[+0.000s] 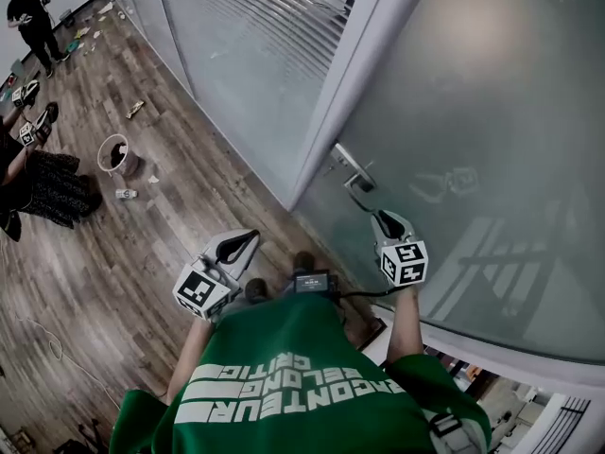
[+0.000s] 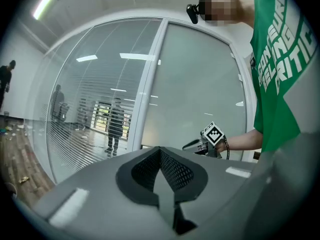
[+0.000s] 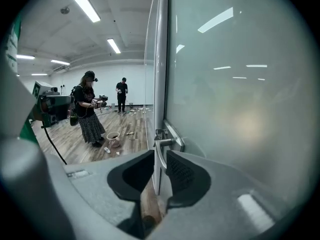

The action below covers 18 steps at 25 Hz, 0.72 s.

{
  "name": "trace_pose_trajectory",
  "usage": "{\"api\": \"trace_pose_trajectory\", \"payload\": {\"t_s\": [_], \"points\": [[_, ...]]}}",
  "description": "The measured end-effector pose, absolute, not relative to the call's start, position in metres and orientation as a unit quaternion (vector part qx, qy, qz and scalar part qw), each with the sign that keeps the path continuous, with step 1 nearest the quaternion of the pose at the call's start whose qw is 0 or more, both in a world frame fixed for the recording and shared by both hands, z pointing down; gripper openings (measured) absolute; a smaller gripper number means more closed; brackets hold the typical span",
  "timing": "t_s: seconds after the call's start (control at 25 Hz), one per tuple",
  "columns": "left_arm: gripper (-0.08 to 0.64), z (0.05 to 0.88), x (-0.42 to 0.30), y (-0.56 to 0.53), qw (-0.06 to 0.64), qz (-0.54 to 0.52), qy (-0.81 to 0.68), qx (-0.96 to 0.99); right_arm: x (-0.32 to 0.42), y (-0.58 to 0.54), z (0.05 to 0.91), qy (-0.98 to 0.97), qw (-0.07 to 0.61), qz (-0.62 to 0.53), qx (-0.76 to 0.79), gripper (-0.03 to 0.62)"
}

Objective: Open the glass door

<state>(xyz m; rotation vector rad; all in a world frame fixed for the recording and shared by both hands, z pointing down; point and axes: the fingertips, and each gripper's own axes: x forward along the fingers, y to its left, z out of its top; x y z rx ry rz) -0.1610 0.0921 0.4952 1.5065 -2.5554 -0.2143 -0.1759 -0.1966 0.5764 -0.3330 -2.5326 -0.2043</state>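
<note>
The glass door is frosted and fills the right side of the head view, straight ahead of the person. Its lever handle sits at the door's left edge, where the pane meets a white post. The right tool points down at the handle. In the right gripper view its jaws stand apart, with the handle lined up in the gap between them and no pad pressing on it. The left tool is held level, well to the left of the door, with its jaws together on nothing.

Beyond the post, a glass wall with blinds runs away to the upper left. The wooden floor beside it is open from the person's feet up to a small bucket. The bucket's inside looks dark, and I cannot tell what is in it. A small bottle lies just beside the bucket, and scraps of litter lie farther along the wall. A person in a patterned skirt stands at the left edge near the bucket. Another person in black stands far off in the corner.
</note>
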Motion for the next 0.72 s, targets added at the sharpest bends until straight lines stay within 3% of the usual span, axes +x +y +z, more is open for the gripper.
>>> {"api": "trace_pose_trajectory", "payload": {"t_s": [0.48, 0.72], "points": [[0.015, 0.499, -0.176, 0.110, 0.082, -0.067, -0.894, 0.435, -0.232, -0.179, 0.636, -0.893, 0.375, -0.138, -0.207, 0.103], [0.015, 0.500, -0.182, 0.110, 0.089, -0.056, -0.900, 0.423, -0.246, -0.174, 0.678, -0.823, 0.478, -0.200, -0.234, 0.101]]}}
